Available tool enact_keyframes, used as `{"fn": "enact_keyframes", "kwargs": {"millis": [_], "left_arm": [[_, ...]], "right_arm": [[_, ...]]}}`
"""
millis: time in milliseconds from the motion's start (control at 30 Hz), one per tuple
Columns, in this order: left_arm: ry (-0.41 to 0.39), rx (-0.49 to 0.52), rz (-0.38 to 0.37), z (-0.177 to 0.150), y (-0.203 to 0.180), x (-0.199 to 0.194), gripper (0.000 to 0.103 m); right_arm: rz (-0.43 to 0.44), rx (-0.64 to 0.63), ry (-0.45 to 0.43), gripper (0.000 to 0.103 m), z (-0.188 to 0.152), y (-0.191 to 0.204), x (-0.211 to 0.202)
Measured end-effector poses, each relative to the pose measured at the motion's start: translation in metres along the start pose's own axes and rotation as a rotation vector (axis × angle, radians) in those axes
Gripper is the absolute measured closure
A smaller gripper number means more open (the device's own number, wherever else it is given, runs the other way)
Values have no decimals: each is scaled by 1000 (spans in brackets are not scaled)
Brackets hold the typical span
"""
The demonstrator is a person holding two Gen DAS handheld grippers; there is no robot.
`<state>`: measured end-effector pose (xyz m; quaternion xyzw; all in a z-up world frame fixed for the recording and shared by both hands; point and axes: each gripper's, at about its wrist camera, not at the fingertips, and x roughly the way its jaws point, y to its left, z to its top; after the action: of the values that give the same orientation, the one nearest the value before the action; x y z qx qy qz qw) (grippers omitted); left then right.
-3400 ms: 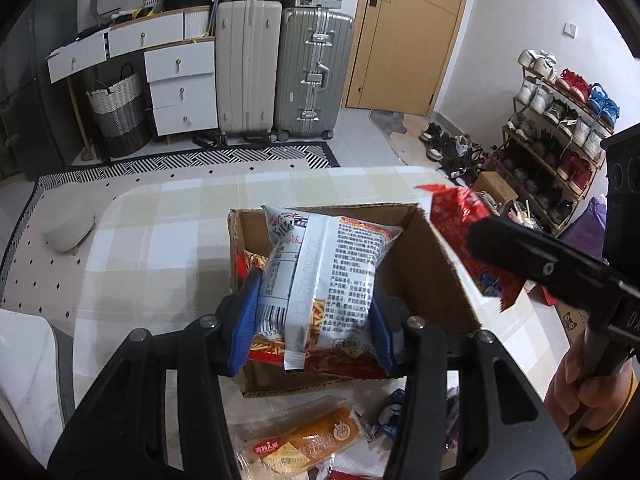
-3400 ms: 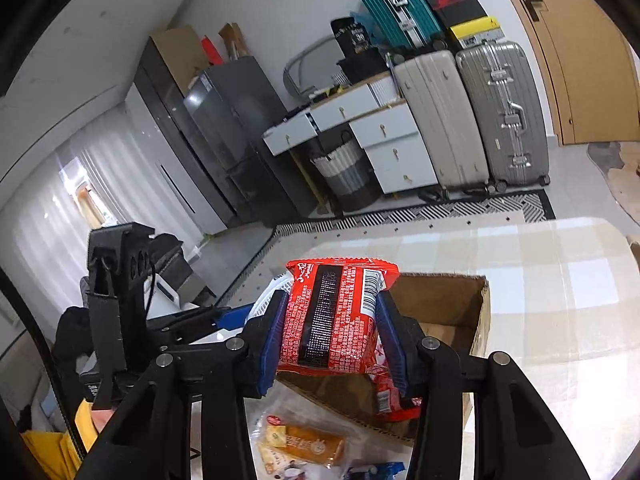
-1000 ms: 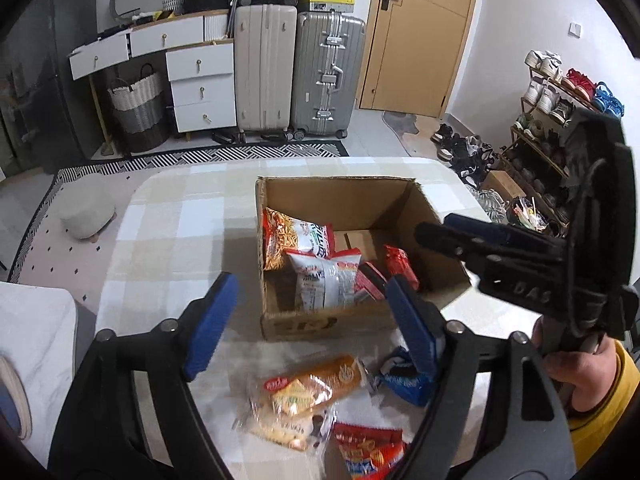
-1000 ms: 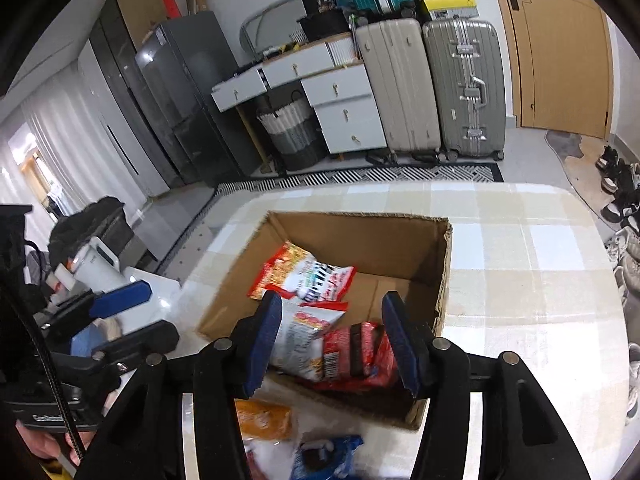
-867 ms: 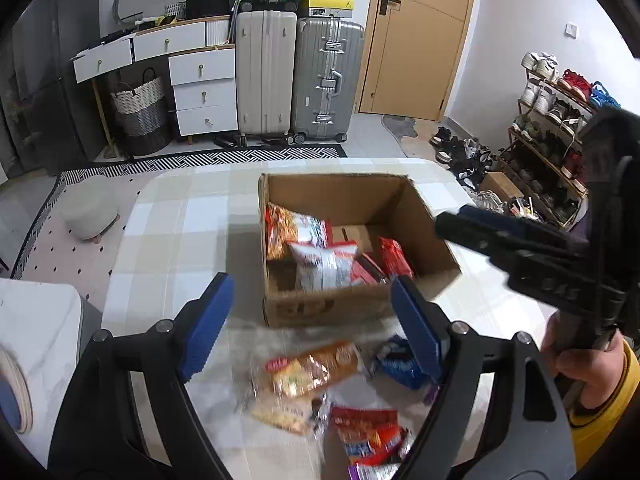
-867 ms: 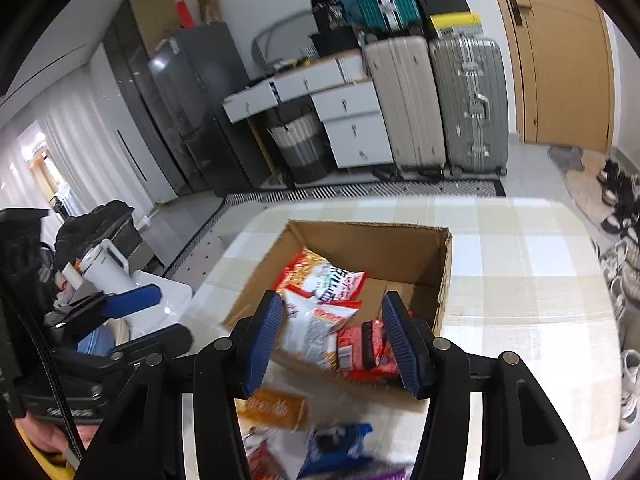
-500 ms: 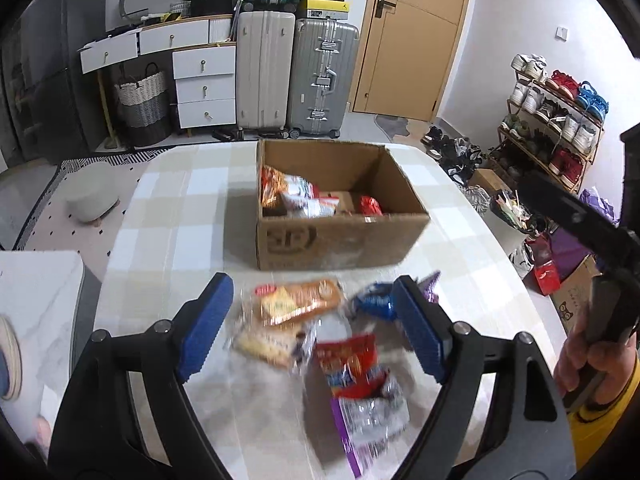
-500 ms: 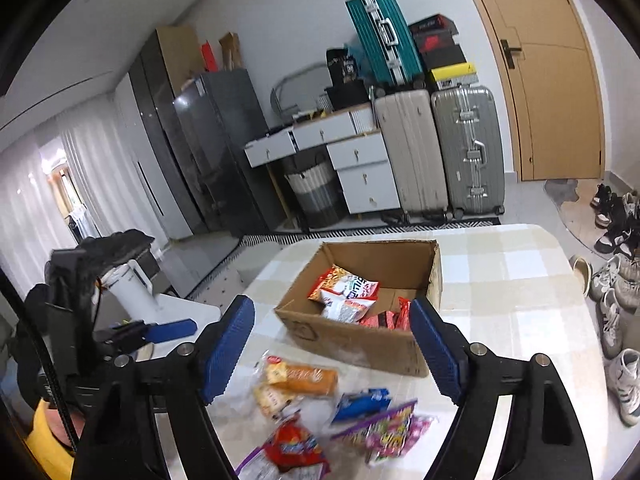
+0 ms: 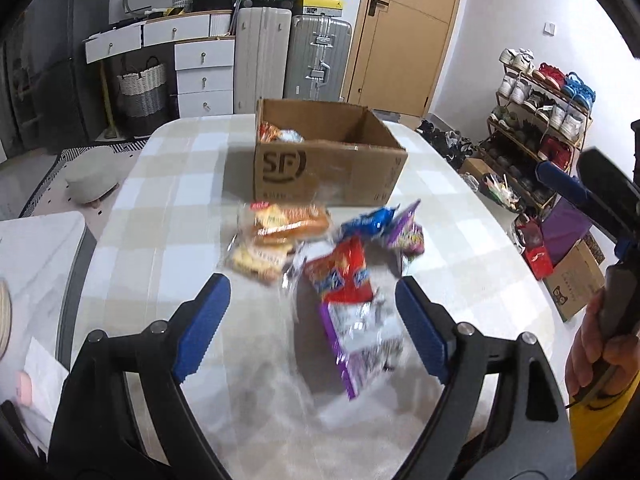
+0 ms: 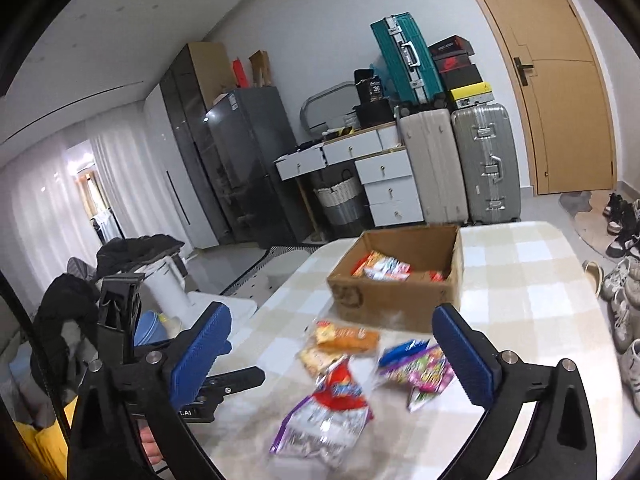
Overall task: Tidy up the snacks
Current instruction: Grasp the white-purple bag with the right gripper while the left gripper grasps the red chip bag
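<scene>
A cardboard box point(image 9: 328, 168) point(image 10: 400, 292) stands on the checked table with snack bags point(image 10: 380, 266) inside. In front of it lie several loose packs: an orange bread pack point(image 9: 290, 218) point(image 10: 346, 336), a blue pack point(image 9: 370, 220) point(image 10: 402, 350), a colourful purple pack point(image 9: 408, 232) point(image 10: 424, 372), a red pack point(image 9: 342, 272) point(image 10: 340, 392) and a purple-silver bag point(image 9: 360, 340) point(image 10: 316, 432). My left gripper point(image 9: 308, 324) is open and empty above the near packs. My right gripper point(image 10: 332, 356) is open and empty, held back over the packs.
The table point(image 9: 168, 184) has a rounded edge. Suitcases point(image 9: 316, 64) and white drawers point(image 9: 204, 76) stand behind it, with a door point(image 9: 404, 36) and a shoe rack point(image 9: 540, 120) at right. A white chair point(image 9: 36, 248) is at left.
Both grippers let their snack bags go into the box, then pulled back and away from it. The box is now farther off and the loose packs lie under the open jaws.
</scene>
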<state>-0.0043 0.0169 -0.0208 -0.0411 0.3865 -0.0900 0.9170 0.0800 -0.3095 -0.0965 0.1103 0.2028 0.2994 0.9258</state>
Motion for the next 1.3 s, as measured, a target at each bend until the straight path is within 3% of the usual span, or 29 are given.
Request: {"fn": "enact_keyframes", "kwargs": {"millis": [133,300,667,833,933,1133,1300], "left_arm": [[-15,-24,5,-22,8,-8,17],[-21,-38,19,-36,17,-6,1],[0,-93,30,-55,42,14,1],[26,-116,34,-58,52,26,1],[37,-121,37,-61,55,31,1],[47,-125,32,-64,58,37,1],[48,-117,37,-64,55,36,1]], "right_arm": [[20,-29,61,1,-29,11,8],[43,-17,145,1,-66,18,26],[36,144,373,1,-120,-3,104],[9,148,443,1,-133,-2,136],[-9,129,464,14,-139,1,146],[-11,139,464,29,-147,-2,145],[39,192,442,34,-148,-12,139]]}}
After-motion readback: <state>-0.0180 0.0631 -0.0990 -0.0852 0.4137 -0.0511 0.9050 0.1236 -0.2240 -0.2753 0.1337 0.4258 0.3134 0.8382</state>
